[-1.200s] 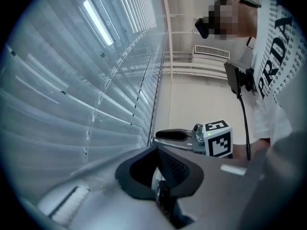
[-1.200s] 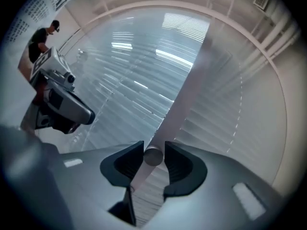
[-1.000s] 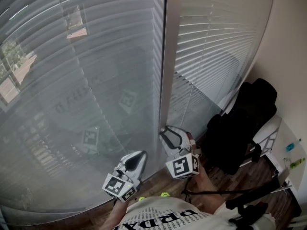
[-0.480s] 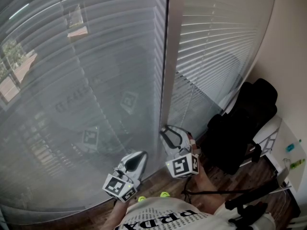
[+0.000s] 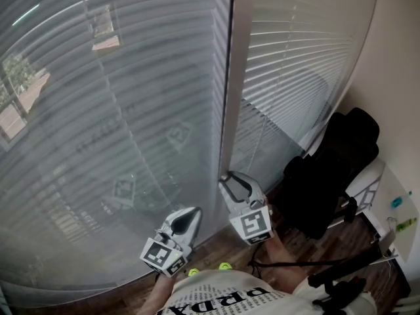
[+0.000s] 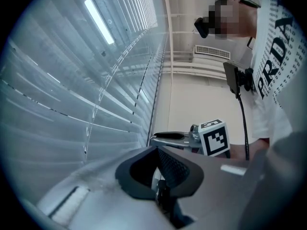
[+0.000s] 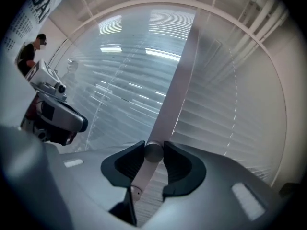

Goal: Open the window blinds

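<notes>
The left blind point(image 5: 98, 110) and the right blind point(image 5: 295, 58) are filling almost everything in front of the person point(image 5: 223, 297). They are running from overhead down to a narrow strip of wooden floor point(image 5: 295, 245), so there is little room forward for either hand. Off to the right, the right blind is ending at a plain pale wall point(image 5: 394, 77). Low in that corner a black bundle point(image 5: 335, 169) is sitting to the right of the right gripper point(image 7: 153, 153), with a dark cable point(image 5: 295, 263) trailing over the floor below it. The way to the left along the glass is looking freer. The wand point(image 5: 231, 77), a pale smooth rod, is hanging straight down between the two blinds. The right gripper is clamping it near its lower end, one dark pad pressing on each side, and a short length of rod is poking out beneath the jaws. The left gripper point(image 5: 194, 211) is hovering just beside it, lower and to the left, apart from the wand and the slats. Its jaws are resting together with nothing between them. The left blind's slats are letting daylight, a tree and a building show faintly through, with the grippers' marker cubes mirrored among them. The right blind's slats are looking whiter and more solid, with thin cords running down them.
</notes>
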